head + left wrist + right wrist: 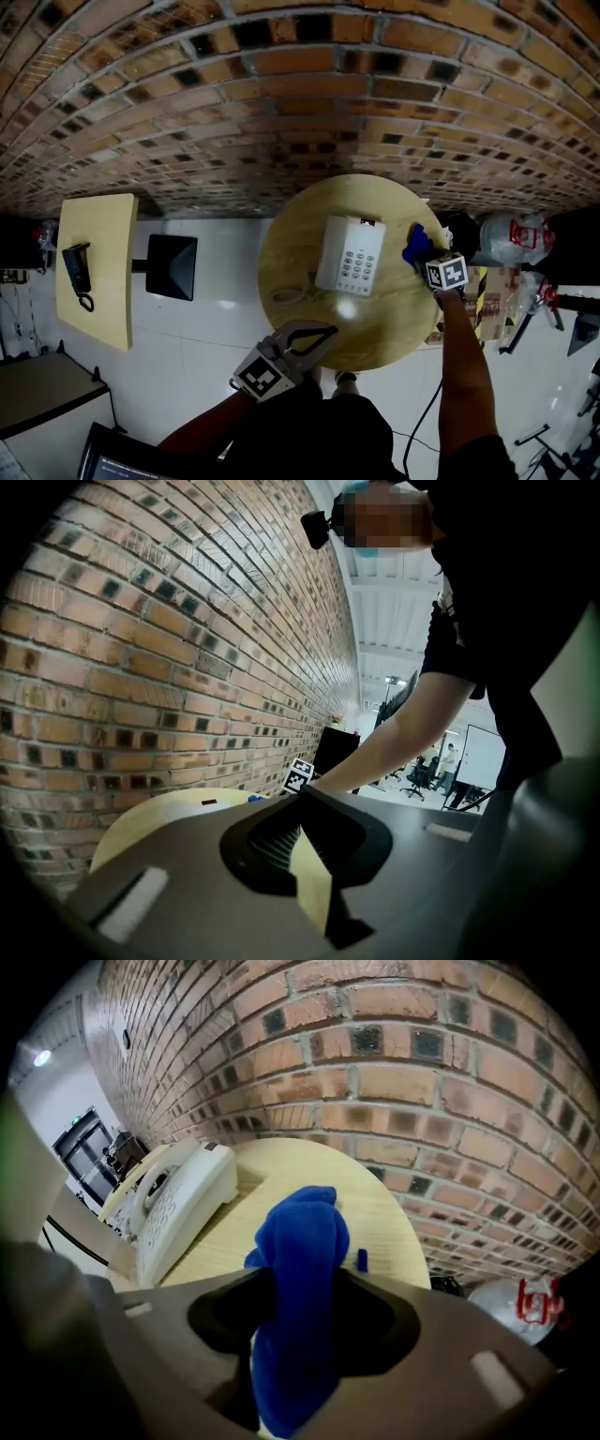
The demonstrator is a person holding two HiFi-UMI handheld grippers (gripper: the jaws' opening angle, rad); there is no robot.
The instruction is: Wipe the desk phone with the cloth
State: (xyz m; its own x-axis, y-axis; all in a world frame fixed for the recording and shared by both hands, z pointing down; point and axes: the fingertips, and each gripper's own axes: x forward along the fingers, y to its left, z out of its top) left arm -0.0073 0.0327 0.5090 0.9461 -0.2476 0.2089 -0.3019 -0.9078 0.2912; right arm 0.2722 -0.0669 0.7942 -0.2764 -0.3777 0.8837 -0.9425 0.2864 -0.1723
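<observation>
In the head view you have one round table (pixel 281 246) in front of you. One white desk phone (pixel 351 255) lies near its middle, and one blue cloth (pixel 415 246) lies at its right edge, near the phone but apart from it. Your right arm is stretched forward along that edge, and the right gripper (pixel 427 260) tilts steeply down at the cloth. The left gripper (pixel 325 332) is held low at the near edge, almost level. At the far left is one rectangular table (pixel 103 281) with one black device with a cord (pixel 76 269) on it. In the left gripper view, the jaws of your left gripper (pixel 305 799) are together and hold nothing, and one marker cube (pixel 299 775) of the other gripper shows behind them. In the right gripper view, the jaws of the right gripper (pixel 307 1283) stand wide apart, and the cloth (pixel 305 1227) stands upright between them without being squeezed. One white bag (pixel 523 1305) has red print, too blurred to read.
</observation>
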